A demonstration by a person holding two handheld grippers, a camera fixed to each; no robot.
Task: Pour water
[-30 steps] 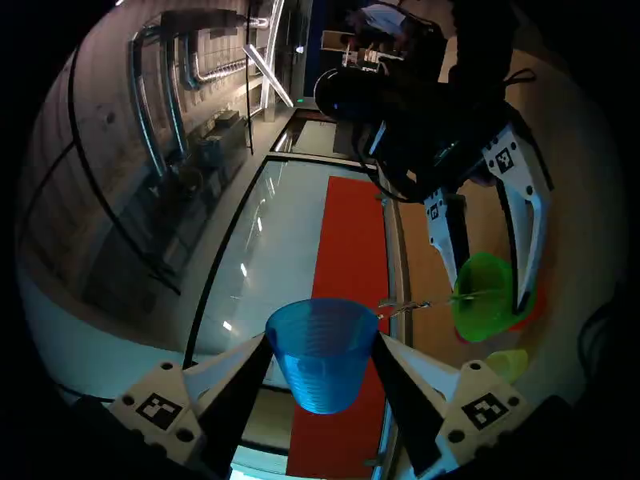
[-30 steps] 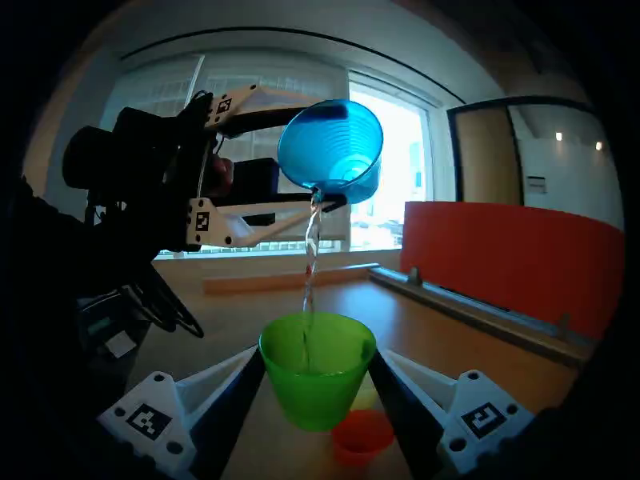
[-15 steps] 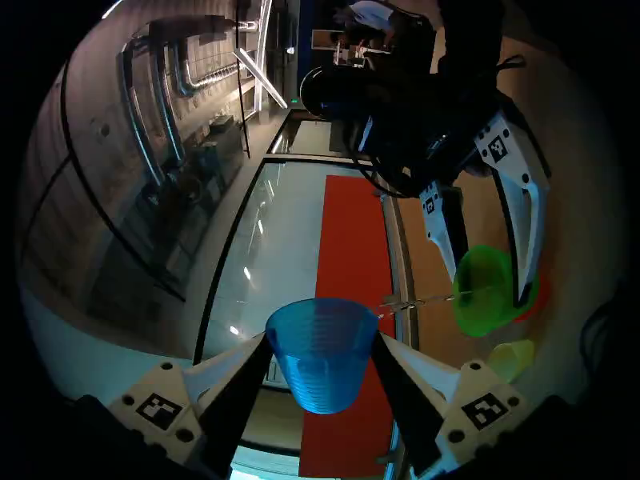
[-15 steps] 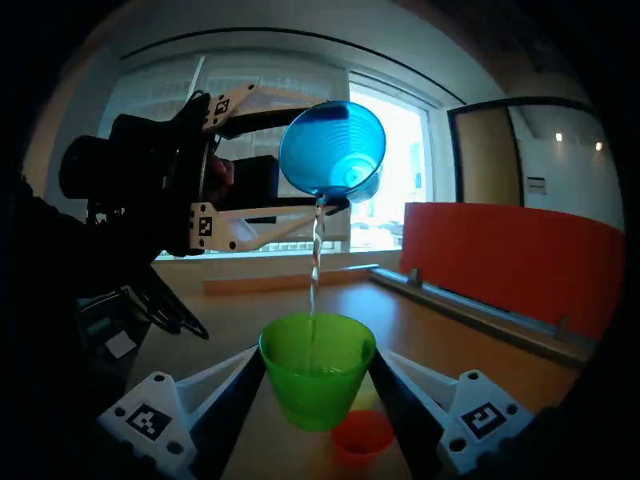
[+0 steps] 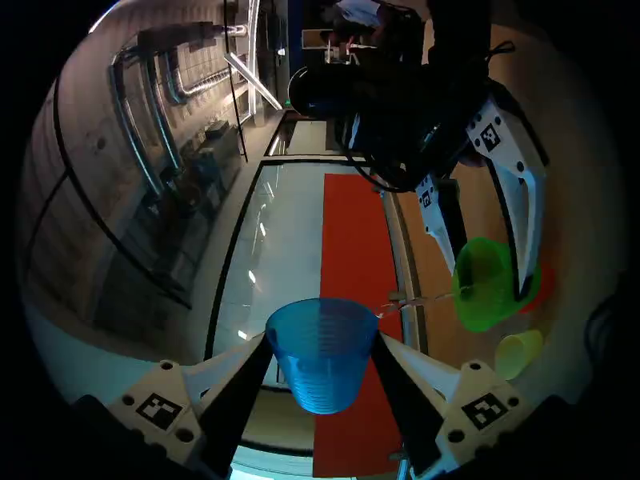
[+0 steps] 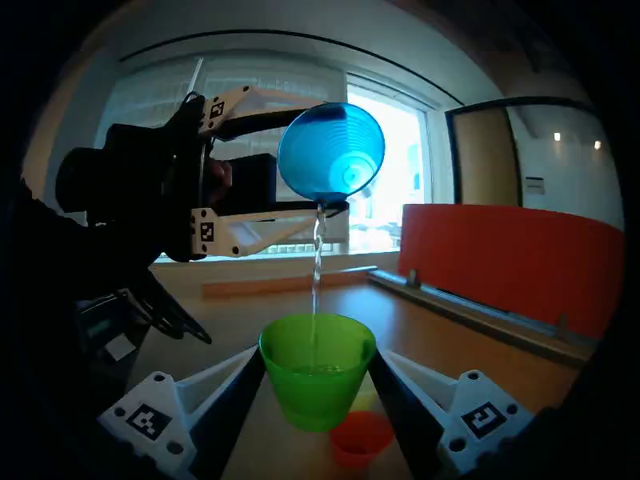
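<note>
My left gripper point(image 5: 322, 364) is shut on a blue cup point(image 5: 322, 362), tipped over on its side. The right gripper view shows that blue cup point(image 6: 330, 152) high up, mouth facing the camera, held by the left gripper point(image 6: 300, 160). A thin stream of water point(image 6: 316, 268) falls from its lip into a green cup point(image 6: 317, 378). My right gripper point(image 6: 317, 376) is shut on the green cup and holds it upright below the blue one. Water stands in its bottom. In the left gripper view the green cup point(image 5: 484, 284) sits between the right gripper's white fingers point(image 5: 524, 208).
A wooden table point(image 6: 416, 336) lies below, with an orange cup point(image 6: 358, 437) and a yellow cup point(image 5: 517, 353) on it. A red panel point(image 6: 520, 260) stands along the table's right side. Bright windows point(image 6: 392, 184) are behind. A person's dark sleeve point(image 6: 48, 264) is at the left.
The blue cup has tipped a little further, its mouth turning more toward the right gripper's camera. Water keeps streaming and the level in the green cup has risen slightly.
</note>
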